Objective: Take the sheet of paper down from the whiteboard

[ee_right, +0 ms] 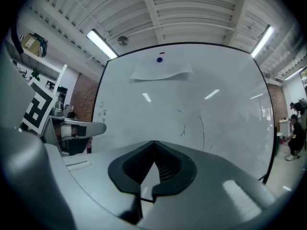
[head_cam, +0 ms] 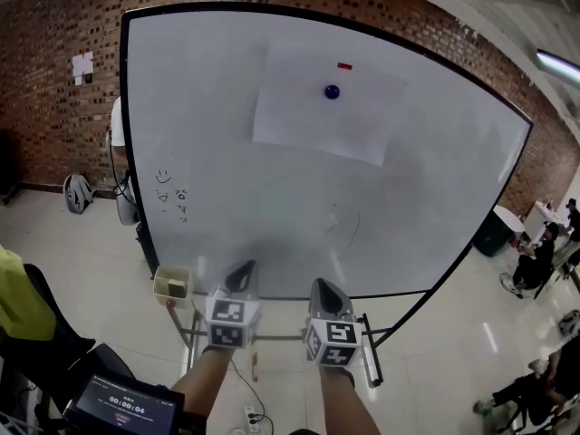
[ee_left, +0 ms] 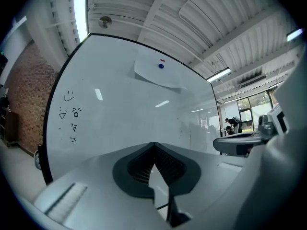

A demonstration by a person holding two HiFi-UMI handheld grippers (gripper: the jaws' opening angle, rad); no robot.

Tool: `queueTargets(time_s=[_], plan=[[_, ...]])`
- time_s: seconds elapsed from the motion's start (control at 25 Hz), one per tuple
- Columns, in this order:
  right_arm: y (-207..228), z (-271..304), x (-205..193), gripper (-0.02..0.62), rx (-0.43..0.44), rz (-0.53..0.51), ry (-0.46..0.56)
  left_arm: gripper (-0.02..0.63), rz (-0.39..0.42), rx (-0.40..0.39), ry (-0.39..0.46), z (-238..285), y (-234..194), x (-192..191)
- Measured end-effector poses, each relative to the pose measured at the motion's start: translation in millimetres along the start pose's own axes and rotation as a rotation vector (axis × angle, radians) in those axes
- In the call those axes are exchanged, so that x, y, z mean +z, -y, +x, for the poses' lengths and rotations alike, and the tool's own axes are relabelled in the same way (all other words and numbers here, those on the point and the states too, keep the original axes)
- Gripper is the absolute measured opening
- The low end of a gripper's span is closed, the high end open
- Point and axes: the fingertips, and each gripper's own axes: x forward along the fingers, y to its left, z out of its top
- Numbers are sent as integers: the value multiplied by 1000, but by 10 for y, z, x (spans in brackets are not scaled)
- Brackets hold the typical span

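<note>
A white sheet of paper (head_cam: 328,107) hangs on the upper part of the whiteboard (head_cam: 227,179), pinned by a round blue magnet (head_cam: 332,91), with a small red magnet (head_cam: 344,65) just above it. The paper (ee_left: 158,74) and blue magnet (ee_left: 161,65) also show high up in the left gripper view, and the paper (ee_right: 160,72) in the right gripper view. My left gripper (head_cam: 242,273) and right gripper (head_cam: 328,290) are held side by side below the board's lower edge, both shut and empty, far beneath the paper.
The whiteboard stands on a wheeled metal frame (head_cam: 370,341) with a small tan box (head_cam: 172,285) at its lower left. Marker doodles (head_cam: 172,196) sit on the board's left side. A brick wall (head_cam: 54,80) lies behind; people sit at the right (head_cam: 535,259).
</note>
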Motion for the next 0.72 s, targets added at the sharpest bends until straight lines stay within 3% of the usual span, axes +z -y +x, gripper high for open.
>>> queueTargets(time_s=[0.24,0.56,0.72], plan=[[217,293,53,14,2,3,15,-3,-1,-53,15,302,149,89],[626,657,321,14,64,-36,61,-3,28,21,105,742,229,424],[899,741,449,14,99,-45,78,-2,153,64,115,975,380,673]])
